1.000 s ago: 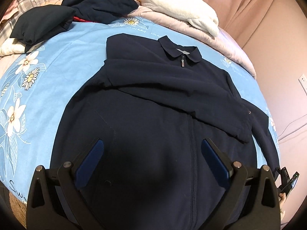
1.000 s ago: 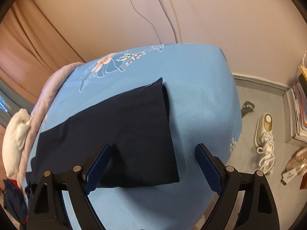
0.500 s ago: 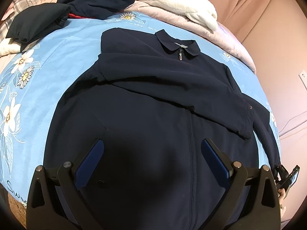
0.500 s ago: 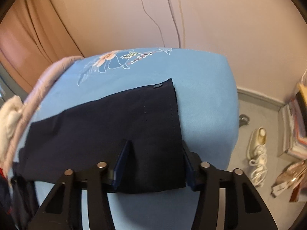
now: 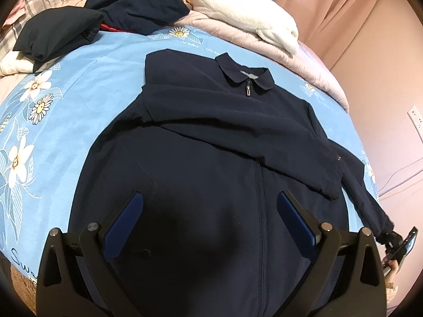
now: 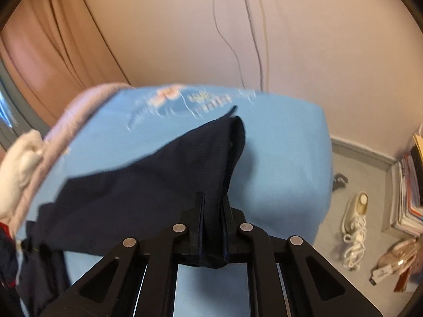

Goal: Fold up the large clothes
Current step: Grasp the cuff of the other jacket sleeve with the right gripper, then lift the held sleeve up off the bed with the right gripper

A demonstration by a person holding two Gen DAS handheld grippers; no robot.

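The navy zip-front jacket (image 5: pixel 211 163) lies front-up on the light blue floral bedsheet (image 5: pixel 66 121), collar (image 5: pixel 244 75) toward the far side of the bed and zipper closed to the neck. One sleeve is folded diagonally across the chest; its cuff ends near the jacket's right edge as the left wrist view shows it. The other sleeve (image 6: pixel 158 174) extends toward the bed corner by the wall, and its cuff end is raised off the sheet, drawn into a peaked fold. The right gripper (image 6: pixel 212 206) is clenched on this cuff: its jaws have just been closing, and dark fabric is pinched between the two fingers and bunches out behind them. The left gripper (image 5: pixel 210 216) hangs above the lower front of the jacket with its blue pads (image 5: pixel 124 224) spread wide to either side of the zipper line, grasping nothing. Beyond the collar, a white fleece blanket (image 5: pixel 246 18) rests on a pale pink quilt (image 5: pixel 288 60). To the left of these lie a folded dark garment (image 5: pixel 58 34) and a crumpled navy garment (image 5: pixel 142 2). On the floor past the bed corner sit a white power strip with coiled cord (image 6: pixel 357 224) and a stack of books (image 6: pixel 407 192) against the pink wall (image 6: pixel 317 39).
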